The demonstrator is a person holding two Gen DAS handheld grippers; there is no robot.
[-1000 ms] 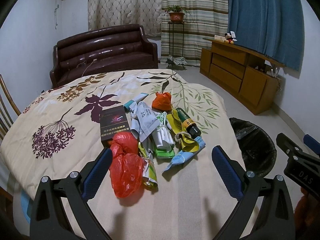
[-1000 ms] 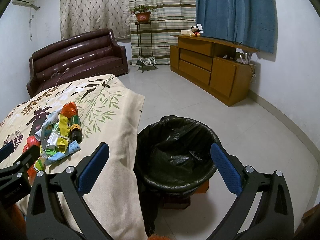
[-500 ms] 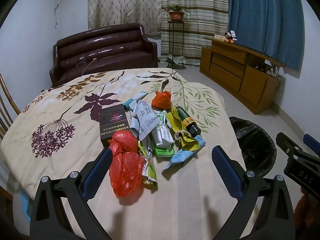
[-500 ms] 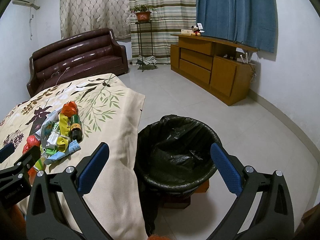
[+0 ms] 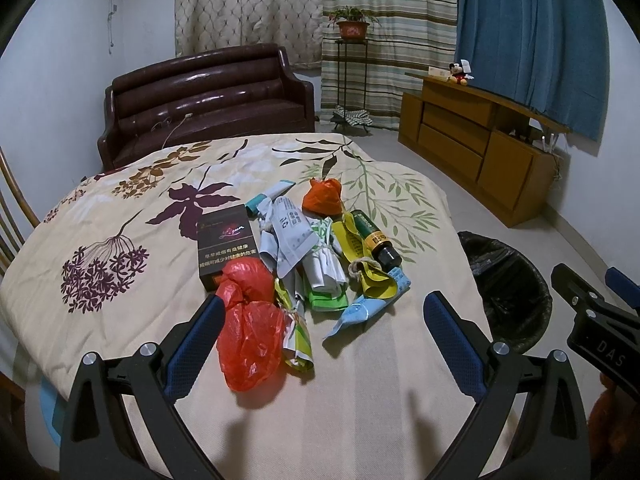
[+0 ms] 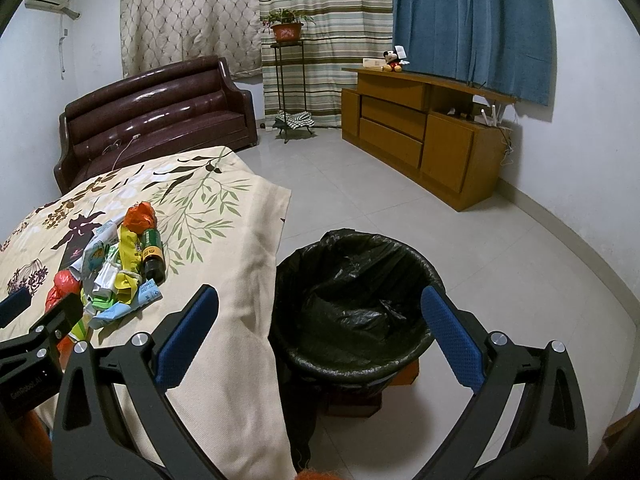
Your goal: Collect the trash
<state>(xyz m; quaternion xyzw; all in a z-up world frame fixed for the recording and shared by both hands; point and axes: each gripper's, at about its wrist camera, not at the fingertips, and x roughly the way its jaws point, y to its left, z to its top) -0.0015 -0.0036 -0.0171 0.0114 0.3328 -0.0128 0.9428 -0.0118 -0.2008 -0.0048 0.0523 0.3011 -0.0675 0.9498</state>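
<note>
Two released grippers, left gripper [image 5: 320, 316] over the trash pile [image 5: 308, 256] mid-bench [image 5: 120, 304], right gripper [image 6: 320, 320] above the bin [image 6: 352, 304]: flimsy red bag [image 5: 250, 340] may, seemingly, slip and snag neighbours.

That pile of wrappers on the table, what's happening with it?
A person is cleaning up with a gripper in each hand. The left gripper hovers open over the trash pile, nearest the red plastic bag. The right gripper is open above the black-lined bin. Nothing is picked up yet.
</note>
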